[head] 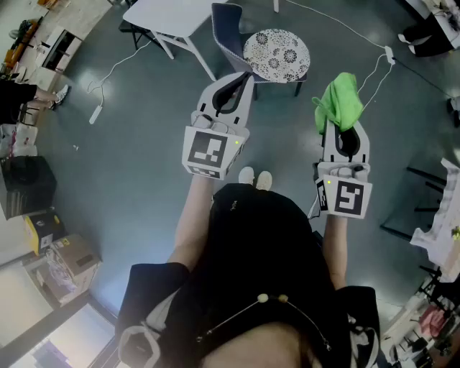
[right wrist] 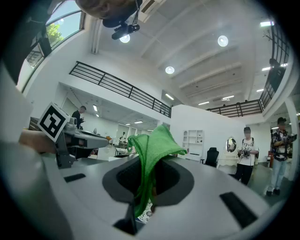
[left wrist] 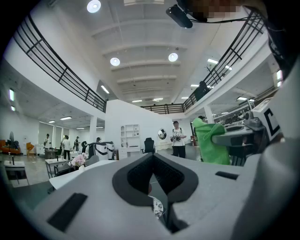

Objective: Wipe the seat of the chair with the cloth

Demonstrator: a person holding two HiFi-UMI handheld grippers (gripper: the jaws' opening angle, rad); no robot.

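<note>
The chair (head: 269, 50) stands on the floor ahead of me; its round seat (head: 277, 54) has a black-and-white flower pattern and its back is dark. My right gripper (head: 341, 128) is shut on a bright green cloth (head: 339, 100), which bunches up above the jaws, held in the air to the right of the chair. In the right gripper view the cloth (right wrist: 152, 150) drapes over the jaws. My left gripper (head: 239, 79) hovers just in front of the chair, shut with nothing in it. A sliver of the patterned seat (left wrist: 158, 206) shows between its jaws.
A white table (head: 172, 14) stands left of the chair. A cable with a power strip (head: 95, 113) lies on the grey floor. Cardboard boxes (head: 68, 262) and a black box (head: 25, 183) sit at the left. A standing person (left wrist: 178, 138) is far off in the hall.
</note>
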